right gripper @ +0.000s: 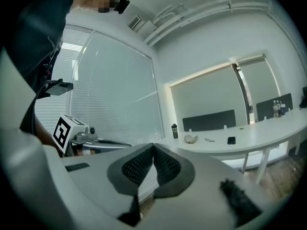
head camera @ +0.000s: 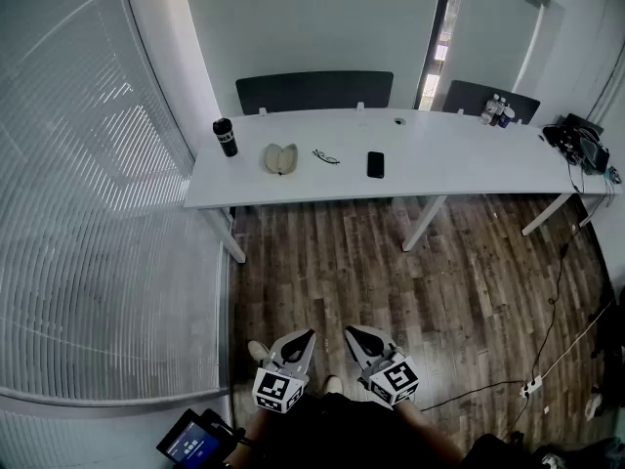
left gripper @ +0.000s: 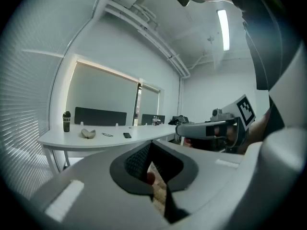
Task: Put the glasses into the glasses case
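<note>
Starting stance, well back from the white worktop (head camera: 459, 159): the left gripper (head camera: 307, 338) and right gripper (head camera: 355, 334) are held low over the wooden floor, each with its jaws clenched on nothing. The glasses (head camera: 326, 156) lie about midway along the worktop, between the beige glasses case (head camera: 280, 158), which appears to lie open, and a black phone (head camera: 376, 164), with a dark bottle (head camera: 226, 137) towards the left end. The thin-framed glasses will probably be light, springy and easily bent, so a gentle hold at the bridge or a hinge seems safest, avoiding the lenses.
</note>
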{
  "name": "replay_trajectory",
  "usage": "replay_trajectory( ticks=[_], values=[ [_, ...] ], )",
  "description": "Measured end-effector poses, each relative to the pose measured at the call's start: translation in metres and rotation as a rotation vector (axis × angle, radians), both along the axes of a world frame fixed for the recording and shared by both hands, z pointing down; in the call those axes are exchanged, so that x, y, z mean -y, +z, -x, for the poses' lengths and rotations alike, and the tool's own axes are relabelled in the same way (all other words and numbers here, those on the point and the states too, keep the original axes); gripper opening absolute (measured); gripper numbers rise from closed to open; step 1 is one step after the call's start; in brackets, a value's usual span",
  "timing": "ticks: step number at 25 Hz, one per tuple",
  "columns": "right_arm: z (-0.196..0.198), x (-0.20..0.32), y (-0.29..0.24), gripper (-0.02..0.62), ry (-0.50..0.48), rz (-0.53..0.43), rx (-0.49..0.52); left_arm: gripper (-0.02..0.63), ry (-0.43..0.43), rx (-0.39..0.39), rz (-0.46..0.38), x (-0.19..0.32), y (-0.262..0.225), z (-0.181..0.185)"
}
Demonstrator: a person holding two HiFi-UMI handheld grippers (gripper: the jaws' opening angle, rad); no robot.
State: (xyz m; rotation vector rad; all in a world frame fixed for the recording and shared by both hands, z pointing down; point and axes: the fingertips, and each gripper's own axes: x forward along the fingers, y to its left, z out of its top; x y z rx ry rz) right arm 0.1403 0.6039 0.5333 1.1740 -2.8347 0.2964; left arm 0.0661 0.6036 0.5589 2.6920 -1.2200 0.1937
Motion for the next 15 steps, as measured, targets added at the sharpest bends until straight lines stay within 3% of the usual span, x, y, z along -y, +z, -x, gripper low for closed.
replay_trajectory(
  ticks=[4,15],
  values=[
    [0.000,0.009,-0.009,0.008,-0.012,0.058,-0.015,0.006,-0.011,-0.001,-0.005,0.009,-0.002,-0.001],
    [-0.001,0.025,0.000,0.008,0.000,0.042,0.005,0.006,-0.046,0.005,0.001,0.018,-0.002,0.006]
  ],
)
